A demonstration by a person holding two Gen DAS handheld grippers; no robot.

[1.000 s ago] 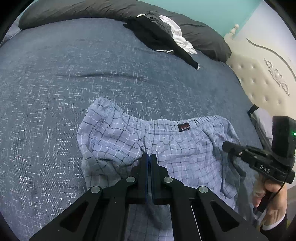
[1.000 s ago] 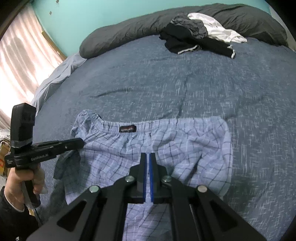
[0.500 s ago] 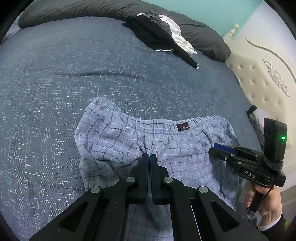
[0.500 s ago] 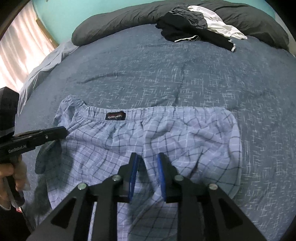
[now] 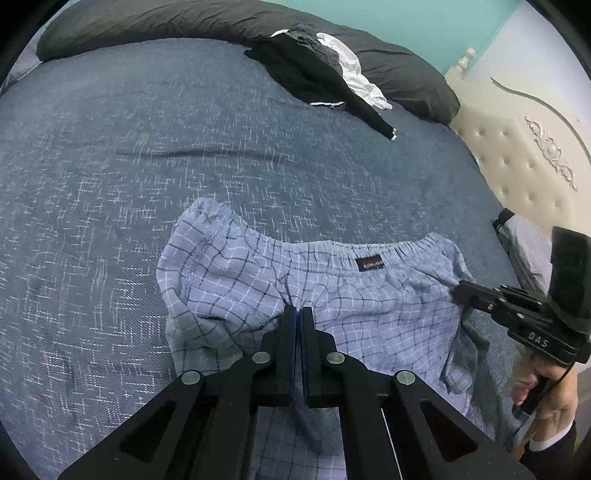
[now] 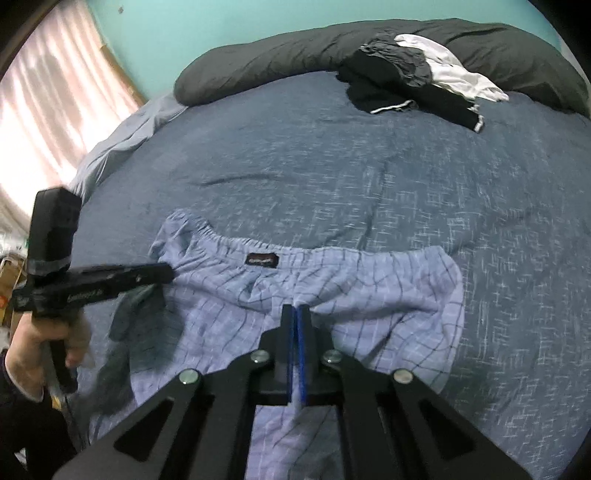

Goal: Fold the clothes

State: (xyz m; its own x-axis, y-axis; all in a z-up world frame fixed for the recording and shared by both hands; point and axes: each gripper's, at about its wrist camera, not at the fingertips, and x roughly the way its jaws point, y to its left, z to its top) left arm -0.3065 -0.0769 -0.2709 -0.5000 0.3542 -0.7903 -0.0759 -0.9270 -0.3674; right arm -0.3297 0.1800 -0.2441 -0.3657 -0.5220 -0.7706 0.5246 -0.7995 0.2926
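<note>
A pair of light blue checked shorts with an elastic waistband (image 5: pixel 332 295) lies spread on the near part of the bed, waistband toward the far side, a small dark label (image 5: pixel 370 263) sewn at its middle. The left gripper (image 5: pixel 298 314) has its jaws pressed together over a fold of the fabric at the near middle of the shorts. The right gripper (image 6: pixel 297 314) is likewise closed, its blue pads pinching cloth at the near middle.

At the far end of the bed sits a heap of black, grey and white clothes (image 5: pixel 321 70), well apart from the shorts, resting against a long dark grey pillow (image 6: pixel 280 62).

The bed is covered with a dark blue speckled blanket (image 5: pixel 147 155), creased in one line across the middle. A cream tufted headboard with carved scrollwork (image 5: pixel 524 162) stands to the right. The wall behind is turquoise (image 6: pixel 221 26), and pale pink curtains (image 6: pixel 44 110) hang at the left.
</note>
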